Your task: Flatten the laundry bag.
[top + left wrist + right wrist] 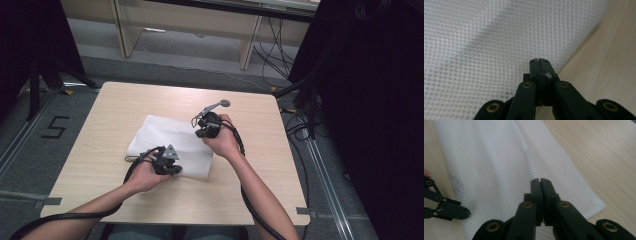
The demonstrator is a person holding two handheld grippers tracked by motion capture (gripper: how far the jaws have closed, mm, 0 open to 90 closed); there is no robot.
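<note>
Lower centre, the left gripper (541,61) is pinched on the mesh cloth's (486,45) edge; the right gripper (540,180) is pressed together on it too. Both edges seem gripped; lifting together is judged next.

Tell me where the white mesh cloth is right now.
In the high view, the white mesh cloth lies flat mid-table, between the left gripper and right gripper.

The cloth (170,145) is a white mesh sheet, dotted all over with tiny holes, and it lies on the table's middle, folded into a rough rectangle. It sits skewed to the table's edges. Soft creases run along its length, plain in the right gripper view (506,167). In the left gripper view (499,37) a bit of its edge is pinched.
</note>
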